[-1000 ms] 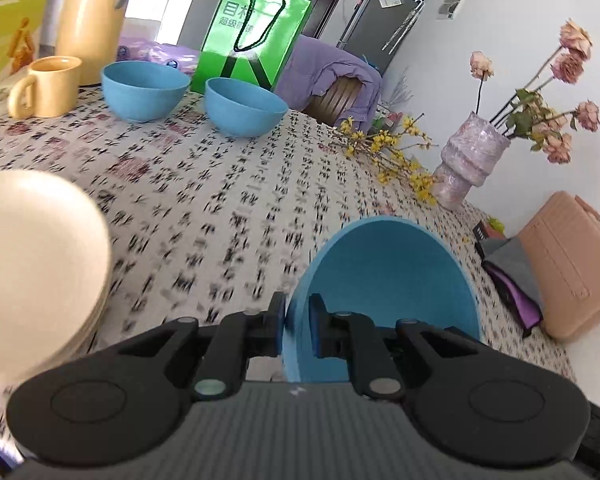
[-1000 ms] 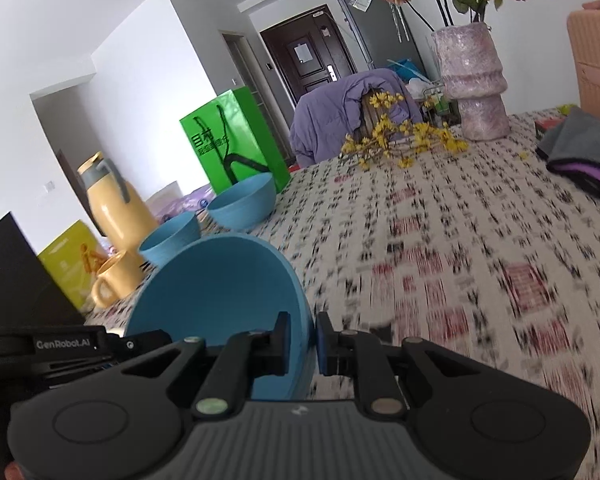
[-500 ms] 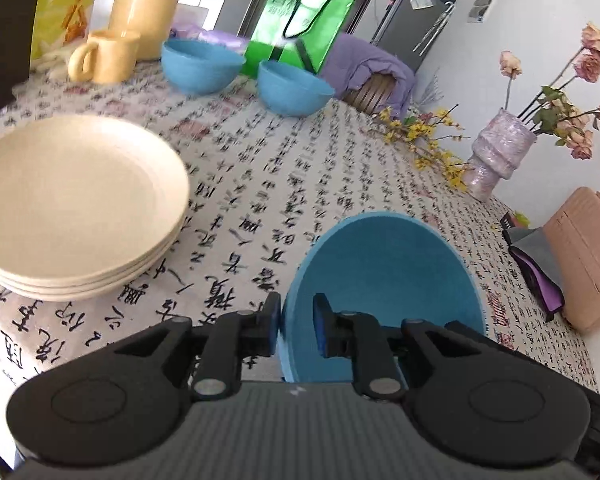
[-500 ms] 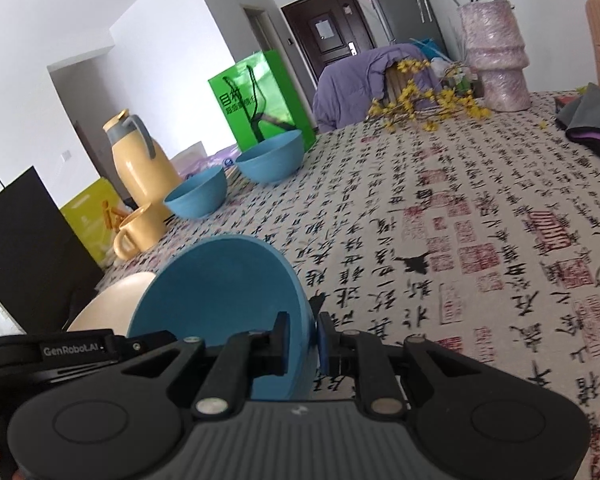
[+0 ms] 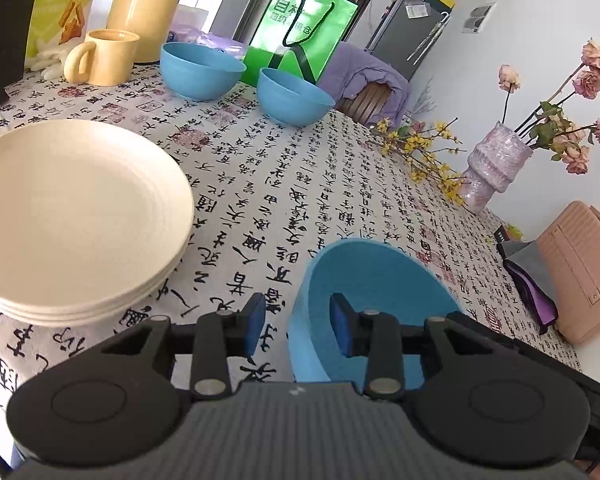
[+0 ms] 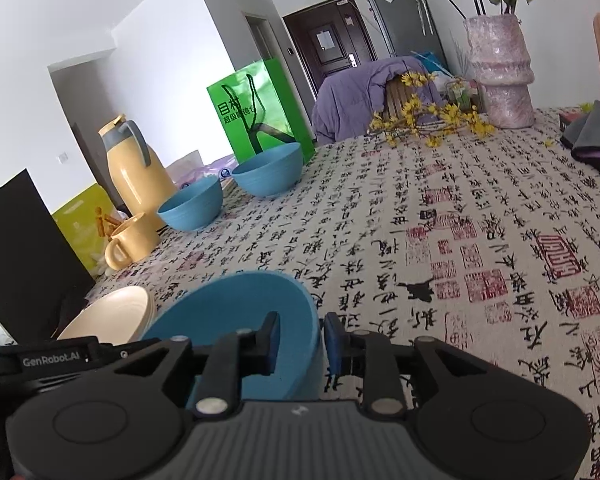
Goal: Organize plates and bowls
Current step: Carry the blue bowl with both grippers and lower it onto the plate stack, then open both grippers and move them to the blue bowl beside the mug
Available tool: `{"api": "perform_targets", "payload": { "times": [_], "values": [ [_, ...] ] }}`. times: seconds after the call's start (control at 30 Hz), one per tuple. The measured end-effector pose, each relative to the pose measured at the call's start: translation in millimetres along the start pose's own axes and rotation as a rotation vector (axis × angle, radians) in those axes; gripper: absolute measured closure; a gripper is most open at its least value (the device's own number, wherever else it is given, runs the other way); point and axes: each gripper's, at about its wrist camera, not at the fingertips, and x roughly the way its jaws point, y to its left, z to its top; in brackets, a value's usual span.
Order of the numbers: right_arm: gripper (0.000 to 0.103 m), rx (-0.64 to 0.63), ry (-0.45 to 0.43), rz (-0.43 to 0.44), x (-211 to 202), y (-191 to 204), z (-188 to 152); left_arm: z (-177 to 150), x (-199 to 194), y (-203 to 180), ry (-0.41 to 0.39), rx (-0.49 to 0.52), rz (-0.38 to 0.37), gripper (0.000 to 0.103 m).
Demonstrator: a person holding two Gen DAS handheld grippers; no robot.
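Blue, the bowl [image 5: 374, 280] stands on the table [image 5: 300, 184] near its front edge, mouth up and tipped a little toward the left tongs [image 5: 296, 322]. Its rim passes between the pads of both tongs: the left tongs straddle its left wall, the right tongs [image 6: 298, 340] its right wall. Both pairs are parted, with clear gaps between pads and rim, so neither has hold of it. Half a second ago both were clamped on the rim and the bowl was tilted steeply, nearly on edge; now it has settled flatter and the pads have spread.

Cream plates [image 5: 76, 216], stacked, sit left of the bowl, close to the front-left corner; the left frame edge cuts them off. In the right view only a sliver of the stack [image 6: 112, 314] shows behind the left tongs' body. The bowl's base is hidden by the tongs in both views, so its contact with the cloth cannot be seen.

Two more blue bowls [image 5: 202, 70] [image 5: 294, 96] stand side by side, apart, toward the far edge.
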Motion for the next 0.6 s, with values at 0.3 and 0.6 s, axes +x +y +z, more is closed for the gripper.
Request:
{"api": "perform_targets", "payload": {
  "times": [0.3,0.6],
  "values": [
    [0.059,-0.011,-0.058,-0.031,-3,2,20,18,-15,5,-0.082,0.040,0.012,0.036],
    [0.029,-0.058,-0.013,0.094,45,39,89,80,-18,40,-0.175,0.062,0.069,0.008]
  ]
}}
